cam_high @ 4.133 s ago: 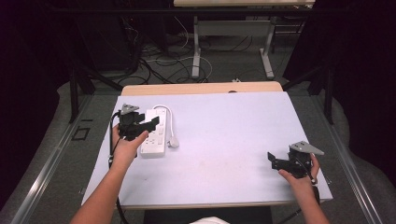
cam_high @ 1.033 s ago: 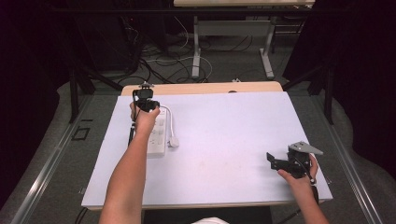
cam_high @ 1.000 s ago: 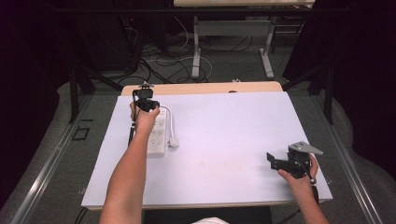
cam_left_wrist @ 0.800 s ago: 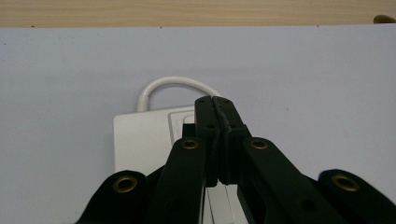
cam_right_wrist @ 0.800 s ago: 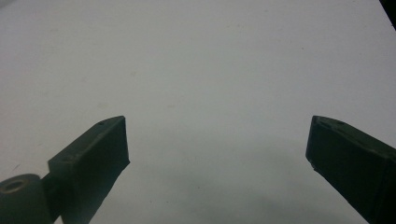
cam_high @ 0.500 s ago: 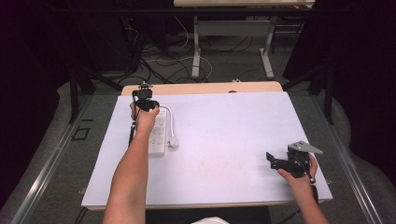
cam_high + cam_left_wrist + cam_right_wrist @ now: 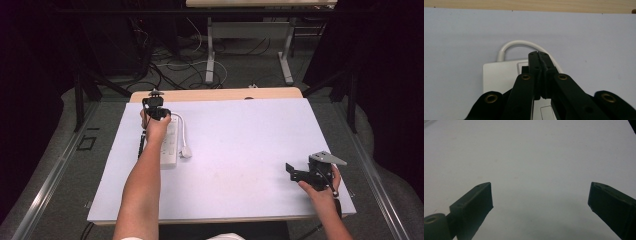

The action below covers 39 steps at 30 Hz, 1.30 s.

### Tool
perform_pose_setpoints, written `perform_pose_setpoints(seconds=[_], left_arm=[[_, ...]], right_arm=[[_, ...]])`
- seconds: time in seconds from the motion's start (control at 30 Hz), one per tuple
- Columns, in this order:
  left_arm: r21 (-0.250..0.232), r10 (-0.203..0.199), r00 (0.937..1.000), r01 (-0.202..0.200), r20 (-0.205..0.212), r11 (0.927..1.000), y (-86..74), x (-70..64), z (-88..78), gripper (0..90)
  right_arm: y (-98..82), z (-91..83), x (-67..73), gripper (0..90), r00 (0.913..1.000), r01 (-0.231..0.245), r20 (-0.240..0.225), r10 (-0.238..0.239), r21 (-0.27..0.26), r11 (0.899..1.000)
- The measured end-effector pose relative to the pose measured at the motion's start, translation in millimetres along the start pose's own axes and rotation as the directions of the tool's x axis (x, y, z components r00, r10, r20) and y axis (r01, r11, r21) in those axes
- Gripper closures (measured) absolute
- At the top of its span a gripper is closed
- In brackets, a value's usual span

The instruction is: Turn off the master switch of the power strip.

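Observation:
A white power strip (image 7: 170,145) lies along the left side of the white table top (image 7: 240,150). Its white cable (image 7: 181,127) loops from the far end back to a plug (image 7: 186,151) beside it. My left gripper (image 7: 158,111) hovers over the strip's far end. In the left gripper view its jaws are pressed together with nothing between them, the tips (image 7: 539,53) above the power strip (image 7: 499,75) and cable (image 7: 519,43). My right gripper (image 7: 291,171) rests at the front right, jaws wide apart (image 7: 541,195) over bare table.
A strip of wooden table edge (image 7: 215,94) runs beyond the white top. Behind it on the floor are cables and the legs of another table (image 7: 210,50). Dark curtains stand at both sides.
Over four seconds my left gripper has moved away from me along the power strip to its far end. In the last second it barely shifts. The right gripper stays put.

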<state>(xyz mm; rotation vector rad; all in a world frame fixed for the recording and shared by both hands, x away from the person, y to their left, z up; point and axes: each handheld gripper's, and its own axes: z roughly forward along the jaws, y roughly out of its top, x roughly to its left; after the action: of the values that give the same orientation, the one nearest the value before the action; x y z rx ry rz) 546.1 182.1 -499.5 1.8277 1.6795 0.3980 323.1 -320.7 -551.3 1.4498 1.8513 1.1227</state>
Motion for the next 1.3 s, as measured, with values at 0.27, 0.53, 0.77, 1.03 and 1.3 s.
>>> perform_pose_setpoints(seconds=[0.27, 0.53, 0.77, 1.03, 1.3], left_arm=[[0.005, -0.009, 1.0000, 0.009, 0.002, 0.9999, -1.0, 0.4, 7.1, 90.0], [0.006, -0.011, 0.9998, 0.011, -0.018, 0.9999, -3.3, 0.7, 17.0, 90.0], [0.018, -0.017, 0.9995, 0.018, -0.027, 0.9997, -5.1, 1.2, 22.3, 90.0], [0.024, -0.013, 0.9994, 0.014, -0.034, 0.9996, -5.4, -0.4, 25.6, 90.0], [0.033, 0.004, 0.9991, -0.003, -0.042, 0.9995, -5.8, -1.8, 26.9, 90.0]], right_arm=[[0.2, -1.8, 0.1, 5.2, 1.0000, 0.001, 0.001, -0.001, -0.001, 1.000], [0.0, -1.6, -1.1, 5.2, 0.9999, 0.010, 0.005, -0.010, -0.003, 1.000], [-0.9, -0.1, -0.3, 5.2, 0.9999, -0.009, 0.013, 0.010, -0.025, 1.000], [-1.0, -1.0, -1.7, 5.2, 1.0000, 0.003, 0.008, -0.002, -0.008, 1.000], [-1.1, -1.5, -1.5, 5.2, 1.0000, -0.002, -0.002, 0.002, 0.005, 1.000]])
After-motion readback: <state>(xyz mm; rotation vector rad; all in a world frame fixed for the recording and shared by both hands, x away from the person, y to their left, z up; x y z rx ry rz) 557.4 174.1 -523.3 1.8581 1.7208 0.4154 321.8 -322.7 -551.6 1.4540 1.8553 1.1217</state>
